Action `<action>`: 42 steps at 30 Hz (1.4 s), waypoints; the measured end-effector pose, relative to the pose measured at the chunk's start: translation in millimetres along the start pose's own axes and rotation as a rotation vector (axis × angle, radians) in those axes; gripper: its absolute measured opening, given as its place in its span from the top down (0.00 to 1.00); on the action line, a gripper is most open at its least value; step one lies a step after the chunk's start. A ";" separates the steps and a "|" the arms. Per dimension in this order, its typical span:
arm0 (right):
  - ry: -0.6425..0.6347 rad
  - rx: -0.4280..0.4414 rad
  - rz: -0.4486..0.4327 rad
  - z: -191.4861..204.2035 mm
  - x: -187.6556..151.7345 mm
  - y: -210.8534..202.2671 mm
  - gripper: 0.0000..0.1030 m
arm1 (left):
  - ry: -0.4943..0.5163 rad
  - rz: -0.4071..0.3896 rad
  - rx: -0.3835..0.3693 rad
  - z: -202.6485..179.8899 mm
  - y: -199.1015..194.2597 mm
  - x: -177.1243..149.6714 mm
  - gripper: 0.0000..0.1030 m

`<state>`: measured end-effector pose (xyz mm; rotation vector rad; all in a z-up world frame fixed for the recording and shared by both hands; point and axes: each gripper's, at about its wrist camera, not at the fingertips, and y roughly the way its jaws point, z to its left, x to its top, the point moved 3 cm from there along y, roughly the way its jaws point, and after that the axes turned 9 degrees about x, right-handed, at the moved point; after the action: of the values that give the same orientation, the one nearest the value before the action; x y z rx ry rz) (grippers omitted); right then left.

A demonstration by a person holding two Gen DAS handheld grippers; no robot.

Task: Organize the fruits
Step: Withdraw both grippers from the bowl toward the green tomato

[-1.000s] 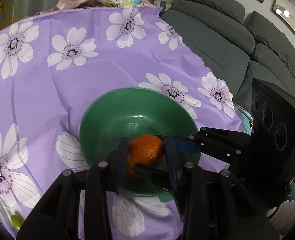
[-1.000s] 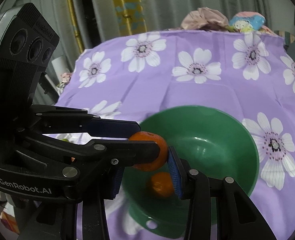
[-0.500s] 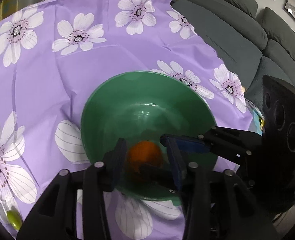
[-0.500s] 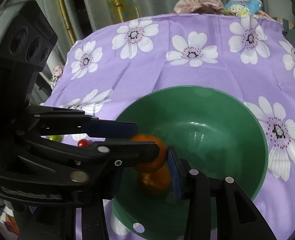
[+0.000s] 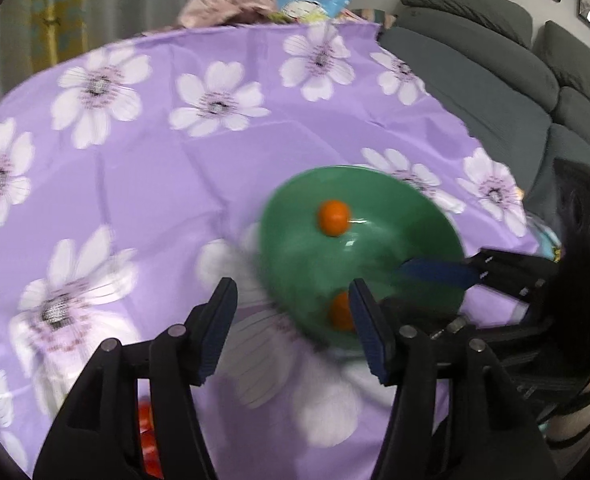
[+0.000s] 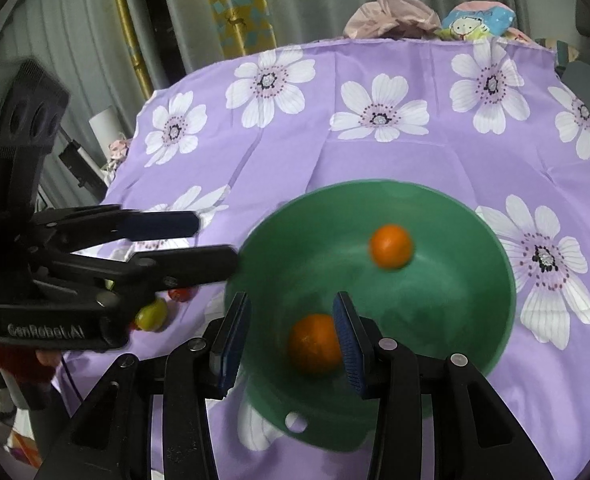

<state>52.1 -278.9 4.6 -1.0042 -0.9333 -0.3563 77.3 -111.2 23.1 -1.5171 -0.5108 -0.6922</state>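
Opened within the last second: the left gripper [image 5: 291, 296], whose jaws have just been spreading. Its blue-padded fingers [image 5: 215, 328] now stand wide with nothing between them, where a round orange mandarin was clamped one second ago. The gripper has also been drawn sideways off the bowl and now hangs over bare cloth just beside the rim.

The right gripper [image 6: 291, 308] is seen with its jaws moderately apart, as before. One pad is outside the near wall of the green plastic bowl [image 6: 507, 280] and the other inside. No pad is seen pressing on wall or fruit.

Two mandarins are now inside the bowl:
- a near mandarin [image 6: 315, 344] low by the right gripper's inner pad;
- a far mandarin [image 6: 391, 246] on the far slope, blurred, judged to be rolling.

Which of the two was released cannot be told. The drop is judged complete.

A small yellow-green fruit [image 6: 151, 316] and a small red fruit [image 6: 179, 294] are left on the cloth beside the bowl, so sorting is judged unfinished.

Surface: purple cloth printed with white flowers [image 6: 375, 160]. Crumpled fabrics [image 6: 391, 16] lie at its far edge. A grey sofa [image 5: 495, 80] and pale curtains [image 6: 75, 40] are noted beyond.
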 end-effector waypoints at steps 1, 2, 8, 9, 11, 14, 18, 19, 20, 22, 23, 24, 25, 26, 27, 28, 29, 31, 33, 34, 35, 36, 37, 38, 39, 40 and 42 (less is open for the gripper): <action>0.000 0.012 -0.005 1.7 0.6 -1.3 0.58 | -0.006 -0.006 0.022 7.2 -4.4 -4.7 0.43; 0.001 0.031 -0.011 5.0 1.5 -3.2 0.58 | -0.023 -0.009 0.049 18.0 -9.0 -10.7 0.43; -0.043 0.083 -0.010 28.3 4.4 -1.3 0.56 | -0.118 0.025 0.189 74.5 -28.6 -45.0 0.39; -0.055 0.094 -0.006 34.0 4.2 0.7 0.56 | -0.138 0.039 0.216 83.8 -30.7 -52.3 0.34; -0.082 0.118 0.010 45.4 2.8 5.8 0.53 | -0.177 0.061 0.243 99.3 -34.8 -66.0 0.33; -0.128 0.145 0.033 62.3 -1.8 12.9 0.48 | -0.219 0.091 0.262 114.2 -37.9 -85.9 0.33; -0.178 0.184 0.083 85.1 -10.0 25.8 0.48 | -0.252 0.124 0.253 120.5 -39.3 -106.5 0.33; -0.187 0.192 0.097 89.4 -12.0 29.6 0.48 | -0.267 0.134 0.232 123.0 -38.9 -111.7 0.33; -0.194 0.195 0.110 92.7 -13.8 33.3 0.48 | -0.281 0.141 0.211 124.4 -38.1 -113.8 0.33; -0.202 0.195 0.130 96.2 -18.3 39.4 0.48 | -0.315 0.149 0.180 127.9 -39.3 -120.0 0.33; -0.199 0.198 0.145 97.4 -21.0 44.1 0.48 | -0.323 0.149 0.178 128.7 -40.3 -121.3 0.33; -0.194 0.200 0.154 98.0 -22.9 47.3 0.48 | -0.328 0.149 0.178 129.9 -41.5 -123.2 0.33; -0.185 0.202 0.166 98.0 -25.5 51.4 0.48 | -0.333 0.148 0.177 130.7 -42.7 -124.6 0.33; -0.177 0.203 0.177 98.8 -27.6 54.7 0.48 | -0.337 0.146 0.169 130.8 -44.0 -126.3 0.33; -0.171 0.203 0.187 99.0 -29.6 57.7 0.48 | -0.340 0.141 0.156 130.6 -45.8 -128.1 0.33; -0.165 0.202 0.197 99.4 -32.0 60.8 0.48 | -0.344 0.136 0.140 130.3 -46.9 -129.4 0.33; -0.163 0.201 0.204 99.9 -33.8 62.0 0.48 | -0.349 0.131 0.117 129.4 -47.9 -131.0 0.33; -0.161 0.201 0.222 100.9 -35.9 67.2 0.48 | -0.368 0.124 0.056 126.7 -47.8 -133.1 0.34; -0.162 0.200 0.231 102.1 -37.3 70.5 0.48 | -0.383 0.120 0.006 124.4 -46.6 -133.3 0.34; -0.162 0.199 0.233 103.1 -38.2 71.5 0.48 | -0.389 0.117 -0.016 122.6 -46.1 -132.4 0.34; -0.162 0.198 0.236 103.9 -39.0 73.5 0.48 | -0.393 0.115 -0.035 120.7 -45.3 -131.5 0.34; -0.162 0.196 0.239 104.3 -39.3 75.4 0.48 | -0.394 0.114 -0.046 119.1 -44.2 -130.7 0.34; -0.163 0.192 0.242 104.7 -39.9 77.9 0.48 | -0.393 0.115 -0.053 117.9 -43.3 -130.0 0.35; -0.164 0.188 0.246 105.3 -40.7 79.5 0.48 | -0.391 0.117 -0.063 116.6 -41.2 -128.6 0.35; -0.167 0.184 0.251 105.9 -41.6 81.6 0.48 | -0.388 0.120 -0.067 115.2 -39.7 -128.1 0.35; -0.171 0.179 0.258 106.5 -43.0 84.0 0.48 | -0.383 0.126 -0.069 113.1 -37.3 -127.0 0.35; -0.177 0.181 0.270 108.4 -44.7 88.2 0.48 | -0.373 0.130 -0.075 111.1 -33.6 -125.1 0.36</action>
<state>28.8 -148.4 -58.2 -0.9901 -0.9560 0.0438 -22.4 13.1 -38.1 -1.7440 -0.6640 -0.3292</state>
